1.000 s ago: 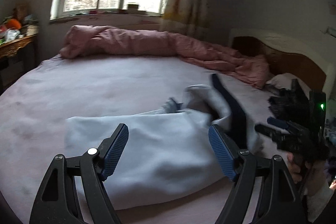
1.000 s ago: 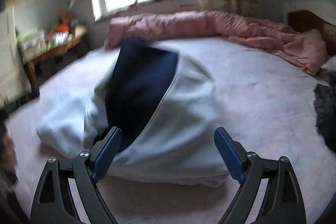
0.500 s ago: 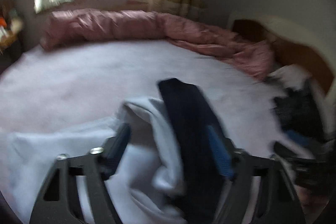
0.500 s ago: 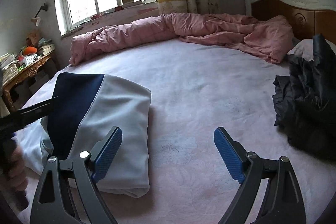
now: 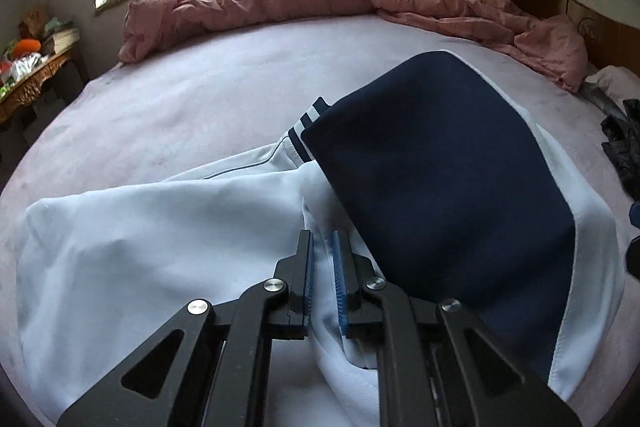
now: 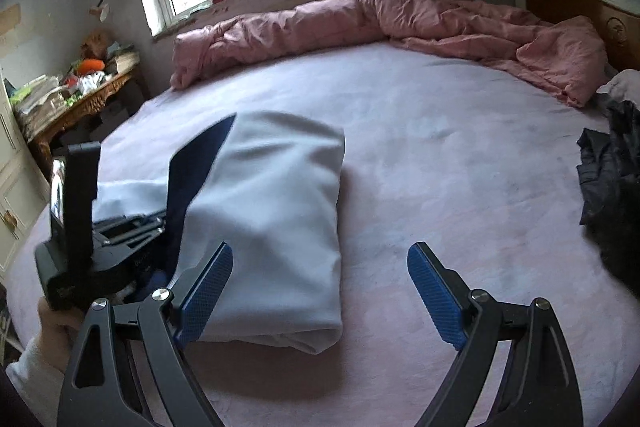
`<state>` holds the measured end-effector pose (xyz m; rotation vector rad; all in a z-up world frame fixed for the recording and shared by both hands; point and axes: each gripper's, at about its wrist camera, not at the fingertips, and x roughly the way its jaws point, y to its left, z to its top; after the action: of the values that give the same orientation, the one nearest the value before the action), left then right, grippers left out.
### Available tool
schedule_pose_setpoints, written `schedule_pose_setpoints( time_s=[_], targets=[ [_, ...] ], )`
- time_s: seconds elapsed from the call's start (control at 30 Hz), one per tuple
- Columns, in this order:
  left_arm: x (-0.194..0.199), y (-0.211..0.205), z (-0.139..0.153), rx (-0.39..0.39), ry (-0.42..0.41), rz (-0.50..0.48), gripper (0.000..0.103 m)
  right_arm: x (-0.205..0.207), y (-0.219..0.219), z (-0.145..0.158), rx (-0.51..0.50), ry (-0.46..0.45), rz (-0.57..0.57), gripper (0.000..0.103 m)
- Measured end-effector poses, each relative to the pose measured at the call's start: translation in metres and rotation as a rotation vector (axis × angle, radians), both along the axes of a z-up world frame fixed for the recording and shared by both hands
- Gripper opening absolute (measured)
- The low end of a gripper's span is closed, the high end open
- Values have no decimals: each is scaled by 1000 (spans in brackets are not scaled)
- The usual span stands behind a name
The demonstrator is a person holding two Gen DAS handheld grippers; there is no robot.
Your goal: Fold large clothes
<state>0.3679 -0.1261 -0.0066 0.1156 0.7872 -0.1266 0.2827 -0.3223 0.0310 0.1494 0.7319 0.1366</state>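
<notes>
A large white jacket with a navy panel (image 5: 440, 187) lies partly folded on the pink bed sheet (image 5: 180, 99). In the left wrist view my left gripper (image 5: 322, 239) is closing, its blue pads pinching a ridge of the white cloth (image 5: 140, 247) beside the navy panel. The right wrist view shows the same jacket (image 6: 272, 211) as a folded bundle at left, with the left tool's black body (image 6: 76, 247) and a hand behind it. My right gripper (image 6: 320, 247) stands wide open above the sheet, its left pad over the bundle's near edge, nothing between its fingers.
A rolled pink quilt (image 6: 360, 23) lines the bed's far side under the window. A heap of black clothing (image 6: 612, 187) sits at the right by the wooden headboard (image 6: 580, 3). A cluttered carved side table (image 6: 72, 99) stands left of the bed.
My left gripper dropped onto the jacket and went from wide open to pinched on white cloth. The navy panel now lies folded over. The right gripper shifted slightly and stayed open.
</notes>
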Motion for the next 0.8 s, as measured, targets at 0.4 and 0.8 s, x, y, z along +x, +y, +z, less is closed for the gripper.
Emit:
schedule_pose_setpoints(
  time_s=[0.4, 0.8],
  targets=[
    [-85, 52, 49, -111, -266, 4, 24, -14, 13, 9, 8, -108, 21, 91],
    [-140, 179, 17, -246, -117, 310, 93, -39, 75, 12, -84, -218, 210, 92]
  ],
)
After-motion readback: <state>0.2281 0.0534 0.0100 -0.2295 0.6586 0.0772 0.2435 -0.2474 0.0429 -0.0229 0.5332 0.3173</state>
